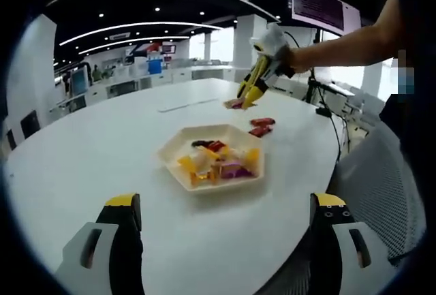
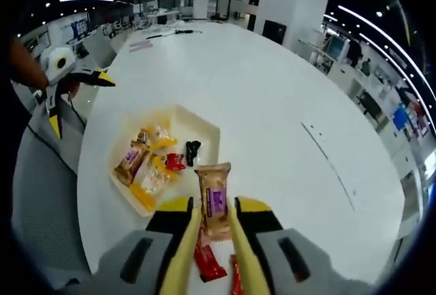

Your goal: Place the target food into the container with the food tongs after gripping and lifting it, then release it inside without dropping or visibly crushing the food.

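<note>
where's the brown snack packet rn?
In the right gripper view, the brown snack packet is pinched in the right hand-held gripper, above the white table, just beside the tray, over the red packets.

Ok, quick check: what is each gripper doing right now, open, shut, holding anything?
Left gripper: open, holding nothing, above the white table.
Right gripper: its yellow tongs are shut on a tan snack packet, near the tray.

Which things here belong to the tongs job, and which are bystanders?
Job: brown snack packet gripped in tongs by the right gripper; white tray of snacks; red packets on the table.
Bystanders: left gripper, open; mesh chair; background desks.
</note>
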